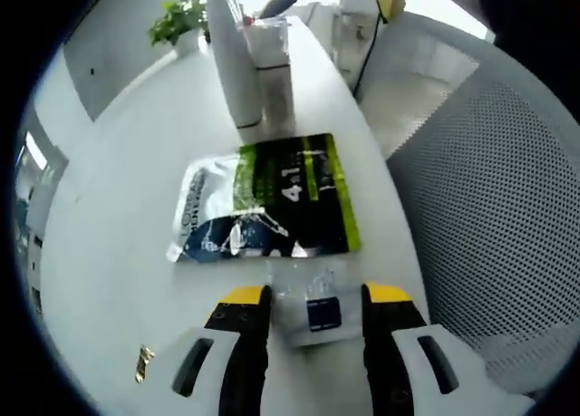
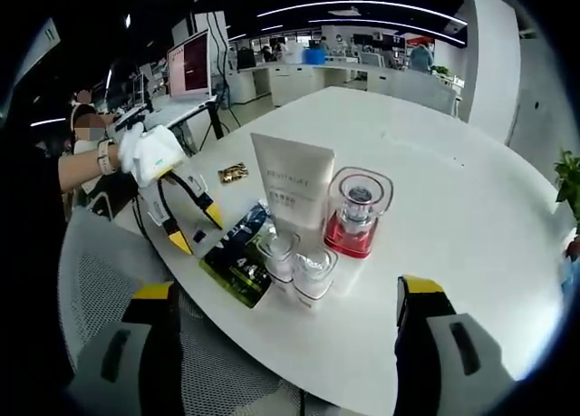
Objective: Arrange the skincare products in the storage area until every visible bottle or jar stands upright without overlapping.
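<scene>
In the left gripper view, the left gripper (image 1: 315, 295), black-and-white with yellow-tipped jaws, is hovering low over the round white table (image 1: 118, 253) with its jaws spread and a small clear plastic sachet with a dark blue label (image 1: 314, 309) lying flat on the tabletop between them; whether the tips are touching it cannot be told, and they are not clenched on it. Just beyond the sachet, a flat glossy pouch printed in green, black and silver (image 1: 272, 203) is lying on the table, and farther on a tall white squeeze tube (image 1: 234, 67) is standing upright beside a clear-capped bottle that is too blurred to make out. A small gold-foil wrapper (image 1: 143, 362) is lying apart near the left jaw, and a grey mesh chair back (image 1: 498, 217) is rising at the table's edge. In the right gripper view, the right gripper (image 2: 285, 298) is hanging released, its jaws wide apart and holding nothing, well short of the products. There the white tube (image 2: 292, 191) is standing upright with a clear square jar with a red base (image 2: 358, 213) just beside it, and two small clear-capped bottles (image 2: 299, 264) are standing upright in front, next to the green pouch (image 2: 237, 257). The left gripper (image 2: 192, 227) is showing at the pouch's far end, held by a hand in a white glove (image 2: 149, 154).
</scene>
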